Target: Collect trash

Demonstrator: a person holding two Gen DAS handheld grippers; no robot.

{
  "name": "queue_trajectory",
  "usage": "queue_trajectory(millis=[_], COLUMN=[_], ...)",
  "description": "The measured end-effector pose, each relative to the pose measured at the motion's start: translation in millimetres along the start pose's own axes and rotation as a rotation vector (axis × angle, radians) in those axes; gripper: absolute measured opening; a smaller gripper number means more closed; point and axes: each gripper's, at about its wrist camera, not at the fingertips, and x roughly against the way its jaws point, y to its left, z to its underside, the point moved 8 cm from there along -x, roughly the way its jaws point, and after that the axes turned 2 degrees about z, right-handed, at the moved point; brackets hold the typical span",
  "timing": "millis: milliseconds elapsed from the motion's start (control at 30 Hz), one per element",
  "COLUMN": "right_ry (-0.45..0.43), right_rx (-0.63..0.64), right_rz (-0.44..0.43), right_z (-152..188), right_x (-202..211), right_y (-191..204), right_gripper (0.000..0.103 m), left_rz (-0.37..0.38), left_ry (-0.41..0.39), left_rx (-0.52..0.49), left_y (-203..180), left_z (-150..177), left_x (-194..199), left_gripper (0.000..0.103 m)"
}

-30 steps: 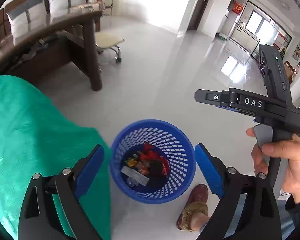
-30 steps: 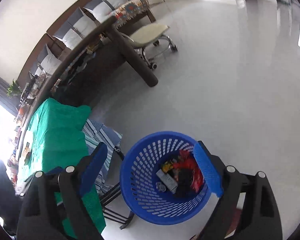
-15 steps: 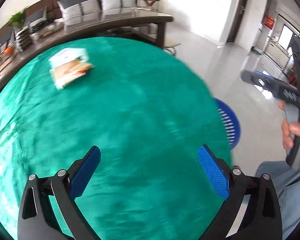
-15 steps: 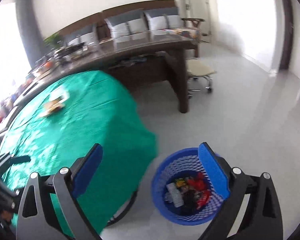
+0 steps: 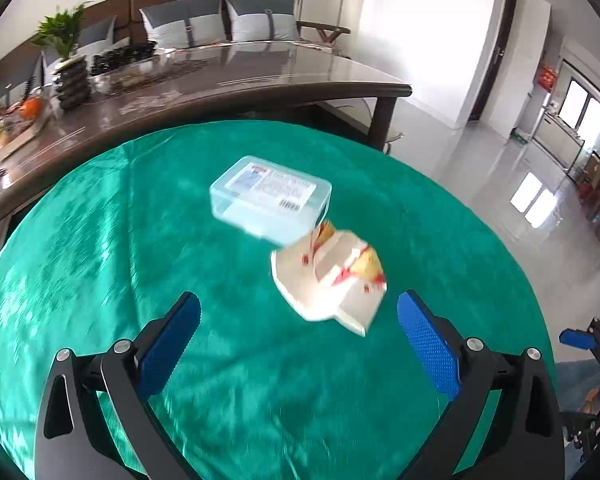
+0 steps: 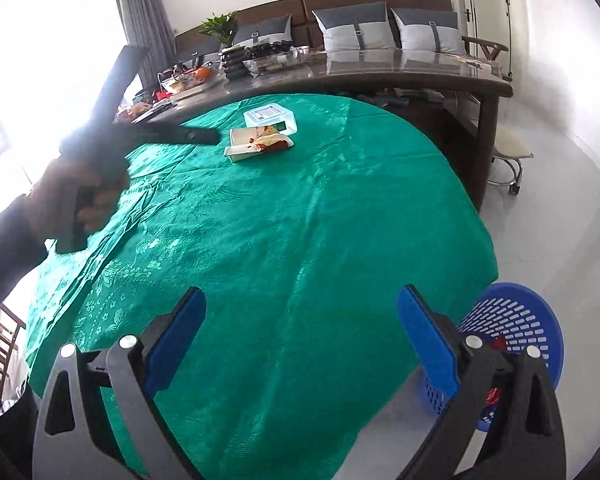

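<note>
Fingers (image 5: 428,354) spread, empty; green tablecloth (image 5: 100,264); white tiled floor (image 6: 560,208)

Shiny patterned green tablecloth (image 5: 100,248); clear smooth plastic box (image 5: 270,196); glossy wrapper (image 5: 332,280) at its five o'clock; polished wooden table (image 5: 228,80); perforated plastic basket (image 6: 516,320).

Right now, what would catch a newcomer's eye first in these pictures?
The bright green tablecloth fills both views. Near its middle lie a clear plastic box and, touching it, a white snack wrapper, just ahead of the open left claw. A blue basket stands on the floor past the table's edge.
</note>
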Motion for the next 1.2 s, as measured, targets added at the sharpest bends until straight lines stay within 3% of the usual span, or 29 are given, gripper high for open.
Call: queue_trajectory(millis=[133, 267, 367, 433, 467, 533, 667, 833, 1067, 1200], right_ry=[-0.019, -0.026, -0.029, -0.031, -0.032, -0.028, 0.001, 0.057, 0.131, 0.172], right_rx=[-0.021, -0.029, -0.022, -0.017, -0.016, -0.016, -0.009, 0.055, 0.121, 0.180], right_rz=[0.000, 0.017, 0.027, 0.033, 0.033, 0.033, 0.034, 0.016, -0.076, -0.043], right_z=[-4.8, -7.5, -8.6, -9.2, -9.5, -9.2, -12.6, -46.1, -148.3, -181.5], right_x=[0.1, -0.5, -1.3, -1.3, -1.5, -2.4, -9.5, -39.3, -158.5, -219.1], right_y=[-5.7, -14.4, -16.8, -17.5, -18.0, -18.9, -19.0, -8.6, 32.5, 53.2], right_gripper=[0.093, 0.093, 0.093, 0.093, 0.093, 0.093, 0.093, 0.093, 0.093, 0.093], left_rz=[0.026, 0.107, 0.175, 0.202, 0.197, 0.211, 0.139, 0.049, -0.014, -0.012], left_ry=[0.040, 0.080, 0.071, 0.075, 0.078, 0.075, 0.045, 0.031, 0.036, 0.033], left_rx=[0.002, -0.025, -0.045, -0.036, -0.036, -0.021, -0.002, 0.118, 0.256, 0.284], left_y=[1.8, -6.0, -15.7, -19.7, -19.4, -21.1, -16.9, 19.6, 59.1, 63.0], left_z=[-10.0, -7.9, -5.0, -2.7, -1.8, 2.7, 17.3, 50.3, 98.3, 112.8], left_x=[-36.1, -59.5, -56.1, -52.1, -51.4, -45.3, -15.5, 26.5, 73.4, 88.8], left_gripper=[0.096, 0.079, 0.056, 0.026, 0.026, 0.015, 0.008, 0.008, 0.008, 0.009])
